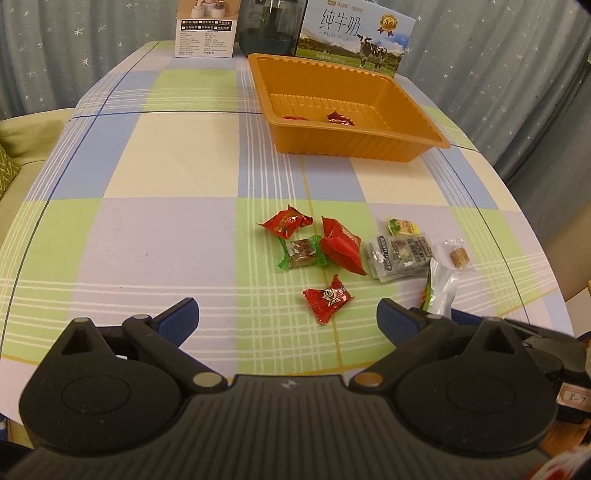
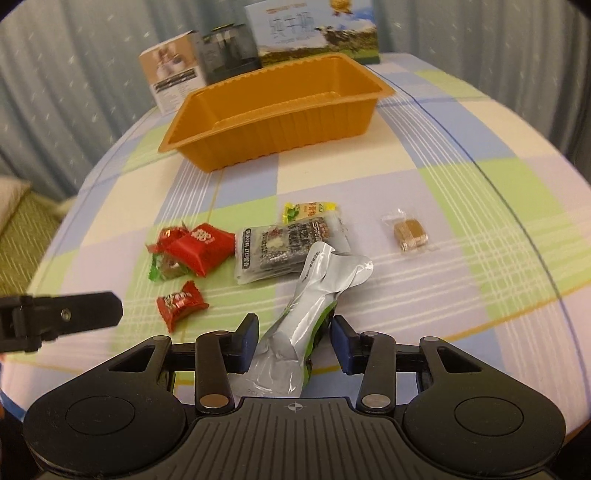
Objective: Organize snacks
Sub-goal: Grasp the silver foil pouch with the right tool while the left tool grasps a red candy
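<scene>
An orange tray (image 1: 362,146) (image 2: 280,129) sits at the far side of the table with two red candies (image 1: 340,119) inside. Loose snacks lie in front: red candies (image 1: 327,299) (image 2: 181,301), a larger red pack (image 1: 341,245) (image 2: 201,245), a green-ended candy (image 1: 301,253), a grey pack (image 1: 400,251) (image 2: 288,243), a small yellow-green pack (image 2: 308,211) and a clear-wrapped brown sweet (image 1: 458,255) (image 2: 410,233). My left gripper (image 1: 288,319) is open and empty just before the nearest red candy. My right gripper (image 2: 293,338) straddles a silver-green pouch (image 2: 317,291) (image 1: 441,284); its pads do not clearly press the pouch.
A milk carton box (image 1: 354,37), a dark jar (image 1: 267,27) and a white box (image 1: 207,29) stand behind the tray. The checked tablecloth (image 1: 166,184) covers the table. Curtains hang behind. A green sofa (image 1: 22,155) is at the left.
</scene>
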Action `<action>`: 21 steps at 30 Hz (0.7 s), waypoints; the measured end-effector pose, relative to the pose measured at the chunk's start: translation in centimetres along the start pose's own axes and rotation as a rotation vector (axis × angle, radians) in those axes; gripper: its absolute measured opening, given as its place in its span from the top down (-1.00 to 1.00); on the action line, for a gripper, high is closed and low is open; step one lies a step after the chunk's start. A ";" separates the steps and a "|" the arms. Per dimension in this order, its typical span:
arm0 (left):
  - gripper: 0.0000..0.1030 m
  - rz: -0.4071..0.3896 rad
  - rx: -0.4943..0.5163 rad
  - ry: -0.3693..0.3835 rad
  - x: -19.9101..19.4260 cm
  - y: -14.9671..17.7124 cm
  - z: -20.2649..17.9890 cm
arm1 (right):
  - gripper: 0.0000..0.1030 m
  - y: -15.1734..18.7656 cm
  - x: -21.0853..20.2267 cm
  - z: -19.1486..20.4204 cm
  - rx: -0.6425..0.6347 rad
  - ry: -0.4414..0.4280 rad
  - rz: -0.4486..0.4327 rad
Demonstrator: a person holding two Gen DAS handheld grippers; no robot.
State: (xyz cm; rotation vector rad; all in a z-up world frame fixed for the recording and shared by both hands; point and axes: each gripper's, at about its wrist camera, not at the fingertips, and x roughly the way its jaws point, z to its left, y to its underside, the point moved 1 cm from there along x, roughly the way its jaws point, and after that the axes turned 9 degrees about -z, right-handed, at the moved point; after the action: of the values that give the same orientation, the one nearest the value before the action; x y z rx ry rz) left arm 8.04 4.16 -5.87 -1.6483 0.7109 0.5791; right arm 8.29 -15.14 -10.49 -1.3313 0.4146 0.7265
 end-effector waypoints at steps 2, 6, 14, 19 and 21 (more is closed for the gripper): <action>-0.97 0.000 -0.001 0.002 0.0 0.1 0.0 | 0.23 0.0 -0.2 -0.1 -0.035 0.020 -0.004; -0.97 0.003 0.004 0.004 0.2 0.1 0.0 | 0.27 0.0 -0.6 -1.1 -0.056 0.060 -0.017; -0.92 0.025 0.052 0.012 1.1 0.6 -0.9 | 0.27 0.2 -0.3 -2.4 -0.025 0.067 -0.024; -0.89 0.031 0.088 0.022 1.6 0.7 -1.6 | 0.28 0.3 -0.3 -2.5 -0.037 0.049 -0.034; -0.88 0.032 0.098 0.026 1.8 0.7 -1.8 | 0.47 0.2 -0.6 -2.7 -0.036 0.054 -0.043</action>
State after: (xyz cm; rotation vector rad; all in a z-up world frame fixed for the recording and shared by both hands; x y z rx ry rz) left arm 8.79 2.05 -7.26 -1.5588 0.7744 0.5385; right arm 8.05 -17.85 -10.82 -1.3915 0.4162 0.6660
